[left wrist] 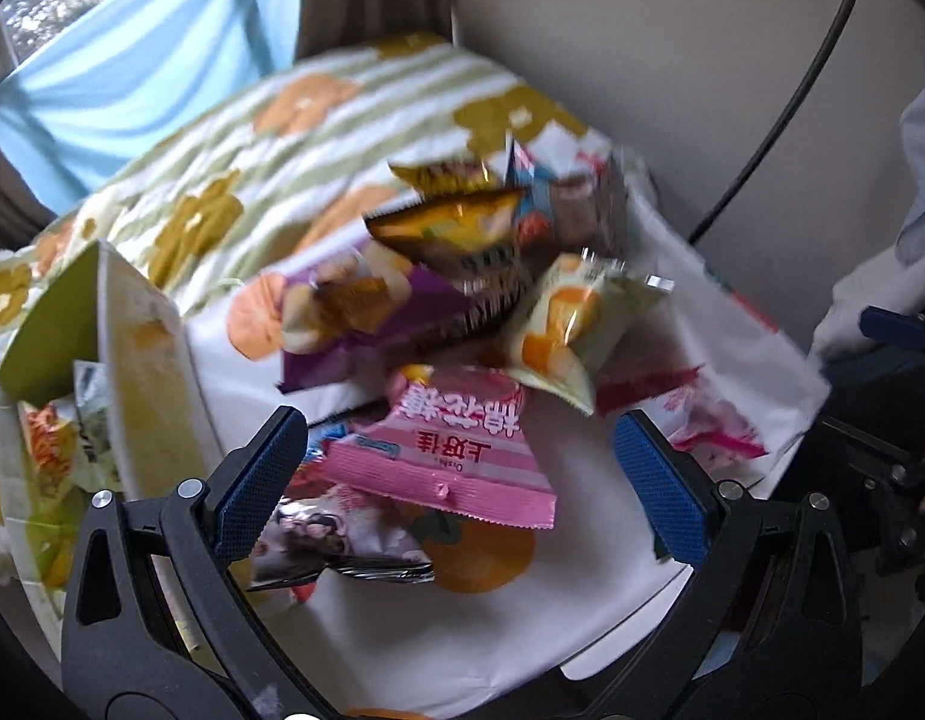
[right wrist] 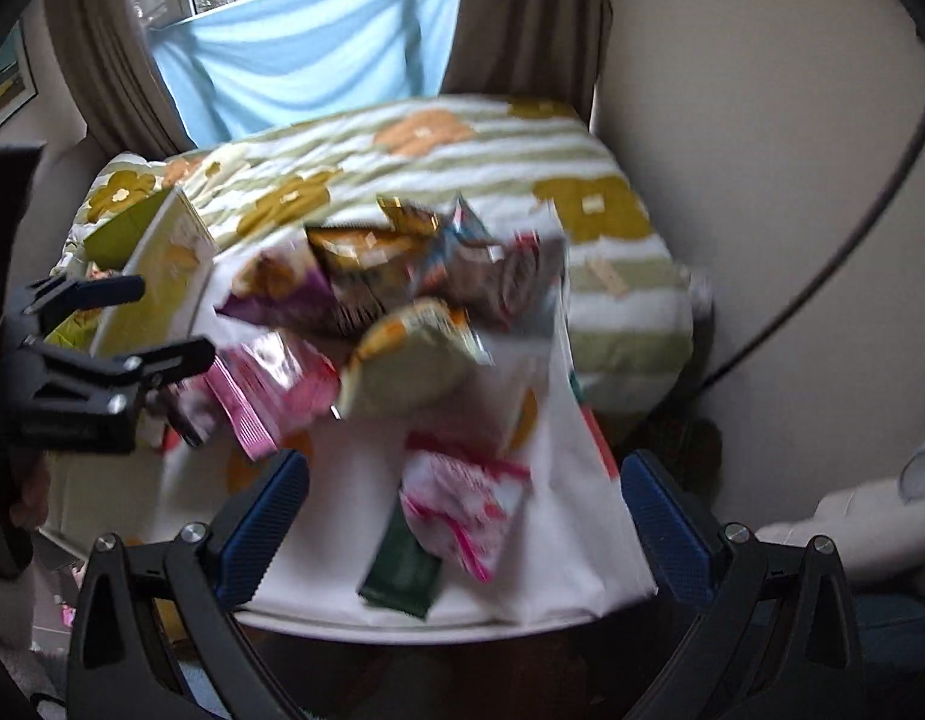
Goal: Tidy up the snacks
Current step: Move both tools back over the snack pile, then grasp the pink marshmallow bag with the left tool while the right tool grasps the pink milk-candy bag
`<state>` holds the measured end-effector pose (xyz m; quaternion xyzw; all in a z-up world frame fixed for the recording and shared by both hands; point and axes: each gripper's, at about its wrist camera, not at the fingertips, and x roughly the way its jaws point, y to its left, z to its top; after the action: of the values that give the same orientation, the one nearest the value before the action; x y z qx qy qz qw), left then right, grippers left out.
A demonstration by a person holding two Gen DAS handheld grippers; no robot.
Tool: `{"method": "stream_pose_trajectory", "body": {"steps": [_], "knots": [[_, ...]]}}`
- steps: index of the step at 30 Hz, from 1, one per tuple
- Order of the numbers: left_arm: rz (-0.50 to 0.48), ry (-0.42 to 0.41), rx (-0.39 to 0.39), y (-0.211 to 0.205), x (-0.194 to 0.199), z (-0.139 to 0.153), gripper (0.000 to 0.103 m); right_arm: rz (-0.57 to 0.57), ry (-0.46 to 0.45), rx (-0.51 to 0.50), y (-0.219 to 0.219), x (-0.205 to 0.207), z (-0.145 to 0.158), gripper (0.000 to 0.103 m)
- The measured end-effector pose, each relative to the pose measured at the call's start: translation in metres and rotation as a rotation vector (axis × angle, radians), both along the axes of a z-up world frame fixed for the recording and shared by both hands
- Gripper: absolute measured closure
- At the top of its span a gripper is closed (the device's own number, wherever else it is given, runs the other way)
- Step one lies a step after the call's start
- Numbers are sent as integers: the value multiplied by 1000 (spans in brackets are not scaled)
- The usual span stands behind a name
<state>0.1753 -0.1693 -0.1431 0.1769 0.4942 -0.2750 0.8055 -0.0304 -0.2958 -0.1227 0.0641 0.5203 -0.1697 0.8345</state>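
Snack packets (left wrist: 462, 300) lie heaped on a white cloth (left wrist: 582, 570) over a table, toward its far side, against a flower-patterned bedspread (left wrist: 234, 138). A pink packet (left wrist: 450, 456) lies nearest the left gripper (left wrist: 459, 480), whose blue-padded fingers (left wrist: 258, 480) are spread wide, gripping nothing. A yellow-green box (left wrist: 144, 360) at the table's left edge holds more packets. In the right wrist view, a pink-and-white packet (right wrist: 462, 504) and a dark green packet (right wrist: 402, 570) lie near the table's front edge, before the right gripper (right wrist: 465, 522), likewise spread wide and empty. Motion blur obscures the packet labels.
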Motion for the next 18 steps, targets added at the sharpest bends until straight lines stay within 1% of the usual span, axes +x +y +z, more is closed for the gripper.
{"method": "stream_pose_trajectory", "body": {"steps": [3,6,10,13,17,18], "knots": [[-14,31,57,-10,7,-20,2,-34,21,63,-13,-9,-20,0],[-39,37,104,-17,14,-35,2,-66,37,122,-21,-13,-41,0],[-71,77,158,-21,29,-60,2,-95,56,154,-27,-12,-66,0],[-85,115,174,-22,38,-76,2,-122,67,186,-28,-7,-82,0],[-120,159,173,-26,46,-91,2,-139,78,208,-31,3,-100,0],[-126,167,175,-28,47,-95,5,-144,81,212,-32,5,-103,0]]}}
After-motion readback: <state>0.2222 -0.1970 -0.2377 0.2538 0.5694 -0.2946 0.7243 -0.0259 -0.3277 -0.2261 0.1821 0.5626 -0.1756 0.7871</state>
